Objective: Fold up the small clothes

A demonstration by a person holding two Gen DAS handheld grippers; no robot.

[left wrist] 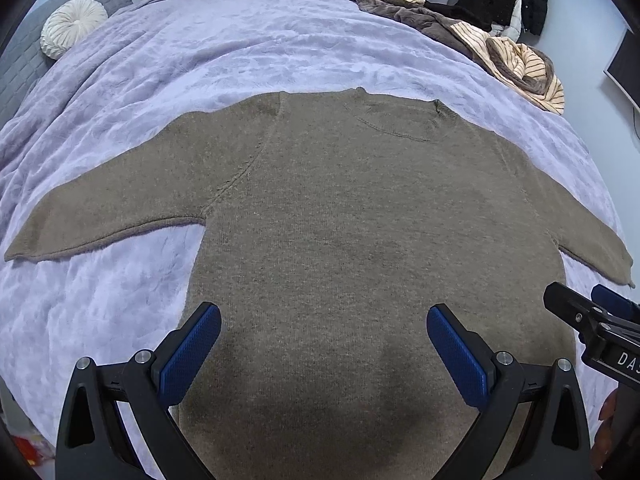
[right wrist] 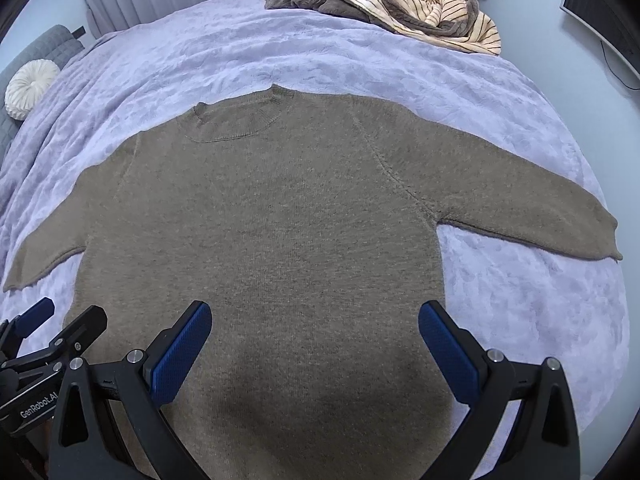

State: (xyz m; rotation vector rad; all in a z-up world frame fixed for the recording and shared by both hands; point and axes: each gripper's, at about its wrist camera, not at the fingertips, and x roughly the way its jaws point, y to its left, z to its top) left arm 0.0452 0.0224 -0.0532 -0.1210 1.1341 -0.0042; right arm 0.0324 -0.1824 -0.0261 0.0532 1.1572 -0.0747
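Sweater (left wrist: pixel 340 220) flat on blanket (left wrist: pixel 240 48); clothes pile (left wrist: pixel 500 44) beyond collar.

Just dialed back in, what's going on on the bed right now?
A brown sweater lies spread flat on the lavender blanket, both sleeves out and nothing folded yet. The left gripper and right gripper hover open over its lower part, gripping nothing. A pile of other clothes waits at the far edge.

left tongs (left wrist: pixel 324 332) spread wide, right tongs (right wrist: pixel 315 330) likewise, side by side
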